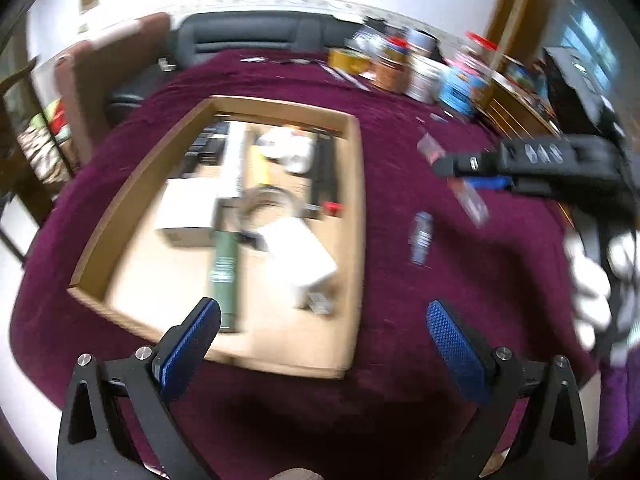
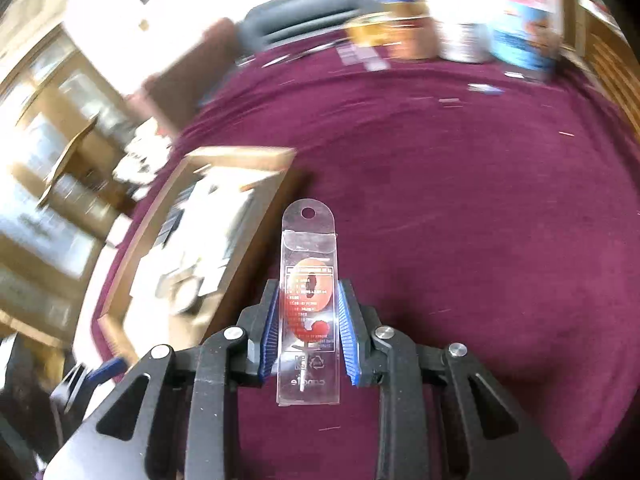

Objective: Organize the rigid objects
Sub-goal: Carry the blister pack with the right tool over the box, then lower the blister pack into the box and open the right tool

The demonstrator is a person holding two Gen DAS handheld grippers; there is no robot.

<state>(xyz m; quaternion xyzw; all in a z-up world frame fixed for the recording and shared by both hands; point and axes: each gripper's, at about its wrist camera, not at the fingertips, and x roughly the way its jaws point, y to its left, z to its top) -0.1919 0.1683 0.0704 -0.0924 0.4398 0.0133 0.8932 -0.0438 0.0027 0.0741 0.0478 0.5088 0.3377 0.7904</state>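
Your right gripper [image 2: 306, 320] pinches the clear candle packet [image 2: 308, 300] — light, slick, crushable; keep gripping its stiffer edges. Left gripper [image 1: 320, 344] gapes empty.

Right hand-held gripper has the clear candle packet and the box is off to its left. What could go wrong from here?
1. The right hand-held gripper pinches the clear packet only by its narrow edges; the slick plastic could twist or slip out.
2. The cardboard box is already crowded, so the packet may land on top of other items.
3. Another small clear packet lies on the cloth nearby and could get knocked.
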